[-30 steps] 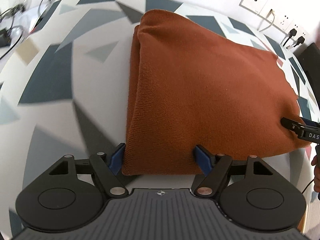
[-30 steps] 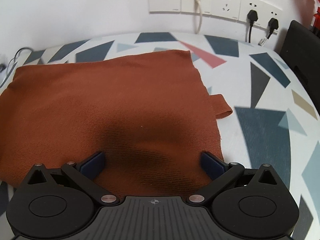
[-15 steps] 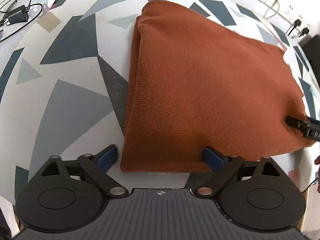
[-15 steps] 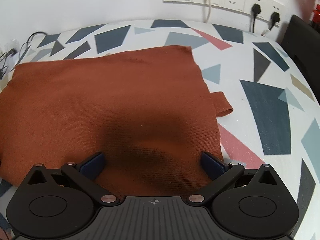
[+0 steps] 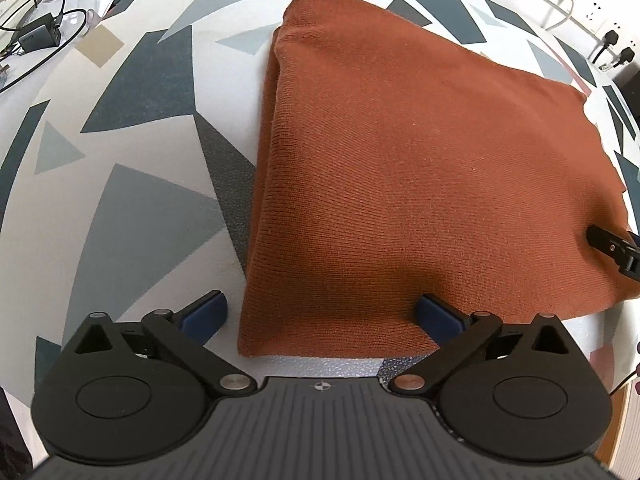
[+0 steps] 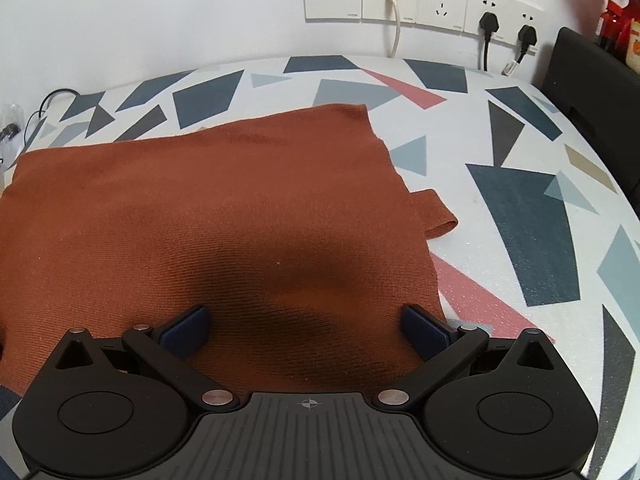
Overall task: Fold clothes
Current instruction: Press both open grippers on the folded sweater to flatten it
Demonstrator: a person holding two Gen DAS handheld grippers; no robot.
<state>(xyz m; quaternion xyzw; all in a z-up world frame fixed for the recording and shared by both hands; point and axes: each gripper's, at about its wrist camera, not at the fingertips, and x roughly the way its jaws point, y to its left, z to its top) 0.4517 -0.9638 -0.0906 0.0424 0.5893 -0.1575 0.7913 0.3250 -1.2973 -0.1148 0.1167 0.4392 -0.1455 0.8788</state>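
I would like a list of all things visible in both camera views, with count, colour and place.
folded garment: one, rust orange, middle of table.
table: one, white with grey, blue and pink shapes.
wall sockets: one row, white, wall behind table.
plugs: two, black, in right sockets.
cables: several, black, far left table edge.
left gripper: one, black with blue pads, open, jaws just opened, at garment's near corner.
right gripper: one, same colours, open over garment.

This looks like a room in a home or small office. A desk (image 6: 520, 216) covered in a white cloth with grey, blue and pink shards stands against a white wall. Above its far edge runs a row of wall sockets (image 6: 416, 0) with two black plugs (image 6: 490, 24). At the desk's left end lie cables and a charger (image 5: 38, 34).
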